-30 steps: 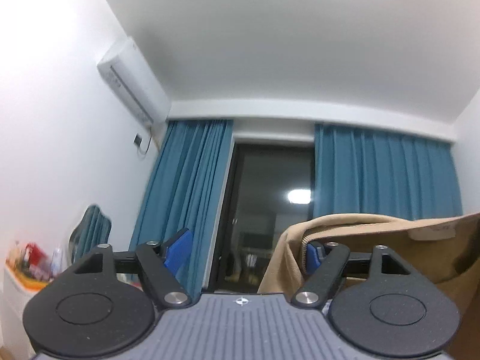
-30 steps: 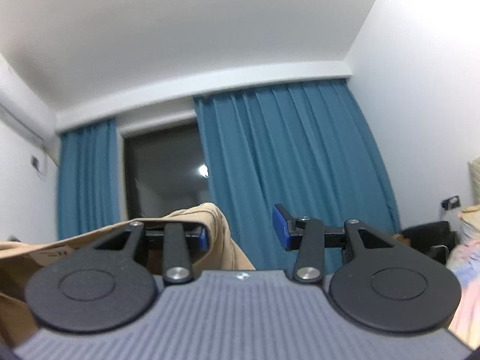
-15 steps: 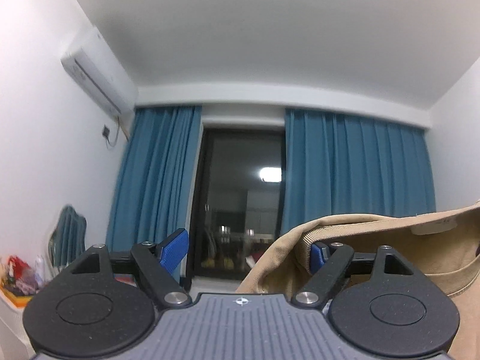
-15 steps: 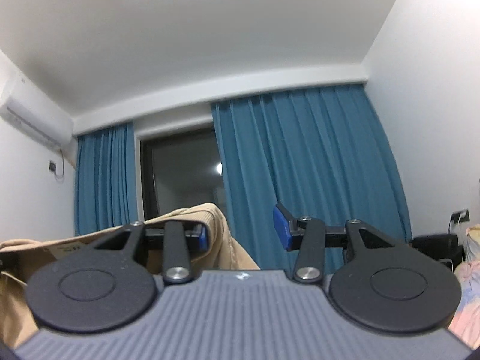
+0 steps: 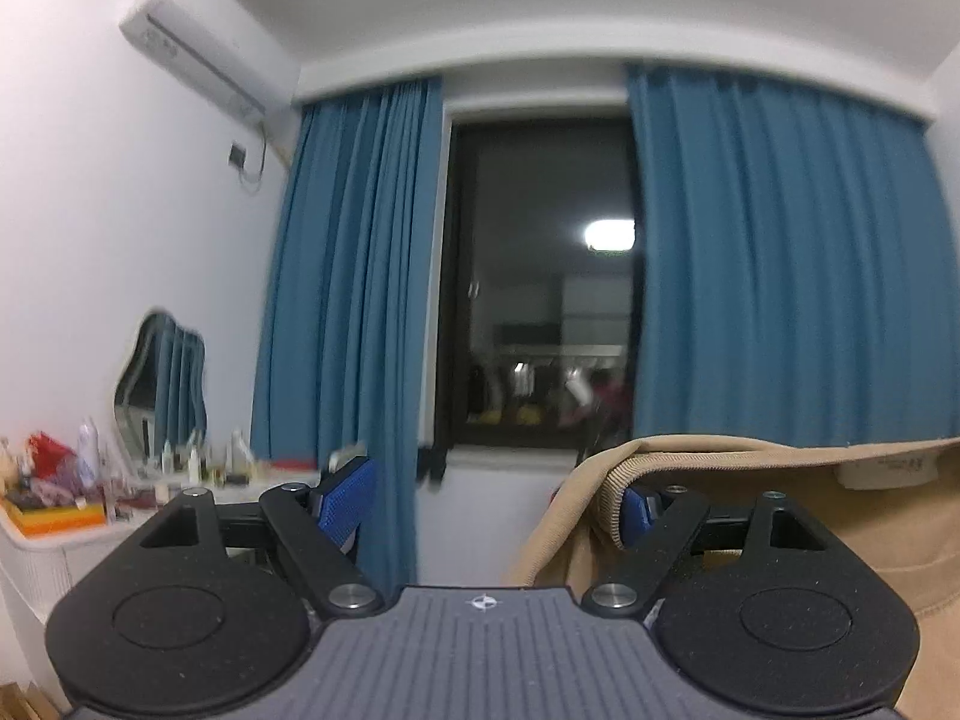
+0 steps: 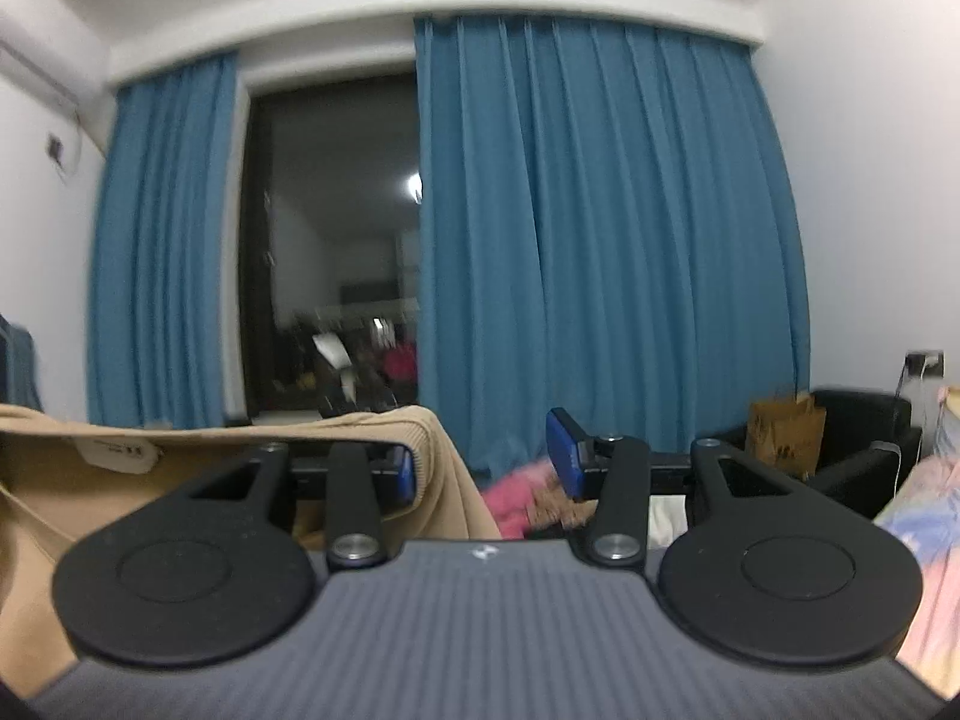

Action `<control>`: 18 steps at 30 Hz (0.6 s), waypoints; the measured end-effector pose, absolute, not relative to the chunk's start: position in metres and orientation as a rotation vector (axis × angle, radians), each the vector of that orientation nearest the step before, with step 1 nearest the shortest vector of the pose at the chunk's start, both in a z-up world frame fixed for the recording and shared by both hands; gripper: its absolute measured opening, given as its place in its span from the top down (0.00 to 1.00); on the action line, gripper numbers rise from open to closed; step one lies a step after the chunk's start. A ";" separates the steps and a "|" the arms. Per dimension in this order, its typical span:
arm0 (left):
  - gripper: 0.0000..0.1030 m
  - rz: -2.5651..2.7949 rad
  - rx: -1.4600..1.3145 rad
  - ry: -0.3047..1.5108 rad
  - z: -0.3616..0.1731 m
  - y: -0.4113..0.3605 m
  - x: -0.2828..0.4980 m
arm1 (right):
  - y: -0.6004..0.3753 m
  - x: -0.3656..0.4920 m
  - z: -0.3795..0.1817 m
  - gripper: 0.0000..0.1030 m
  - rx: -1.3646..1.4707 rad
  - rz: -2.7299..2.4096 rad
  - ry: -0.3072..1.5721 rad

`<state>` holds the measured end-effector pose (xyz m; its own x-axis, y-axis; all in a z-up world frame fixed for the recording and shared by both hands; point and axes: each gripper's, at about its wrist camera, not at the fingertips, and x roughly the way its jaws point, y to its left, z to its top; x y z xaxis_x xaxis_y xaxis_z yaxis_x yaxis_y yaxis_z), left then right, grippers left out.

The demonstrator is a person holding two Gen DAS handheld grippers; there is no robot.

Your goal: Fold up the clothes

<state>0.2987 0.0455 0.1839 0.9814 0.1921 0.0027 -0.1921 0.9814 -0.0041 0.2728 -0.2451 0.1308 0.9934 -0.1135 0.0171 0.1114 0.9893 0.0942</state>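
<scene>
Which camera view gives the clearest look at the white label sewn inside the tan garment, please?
The left wrist view: the white label sits unobstructed under the neckline of the tan garment, with faint print visible but unreadable. In the right wrist view the label appears too, though partly cut off below by the black gripper arm.

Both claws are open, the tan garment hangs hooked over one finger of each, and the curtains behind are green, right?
Not quite: the curtains are blue, as the right wrist view shows. The rest stands: both claws open, tan garment over one finger each.
</scene>
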 end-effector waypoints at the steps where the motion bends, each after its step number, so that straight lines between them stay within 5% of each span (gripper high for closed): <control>1: 0.20 0.195 0.001 0.024 0.163 0.045 0.325 | -0.243 0.299 0.112 0.56 0.092 -0.124 0.003; 11: 0.20 0.120 0.062 0.395 -0.079 0.039 0.509 | -0.244 0.488 -0.098 0.58 0.053 -0.155 0.353; 18: 0.19 0.099 0.150 0.529 -0.138 0.037 0.555 | -0.242 0.531 -0.145 0.57 0.049 -0.108 0.565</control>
<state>0.5551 0.0372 -0.1377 0.8588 0.1328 -0.4948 -0.0553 0.9842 0.1683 0.5307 -0.2421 -0.1447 0.8392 -0.0884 -0.5366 0.1151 0.9932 0.0163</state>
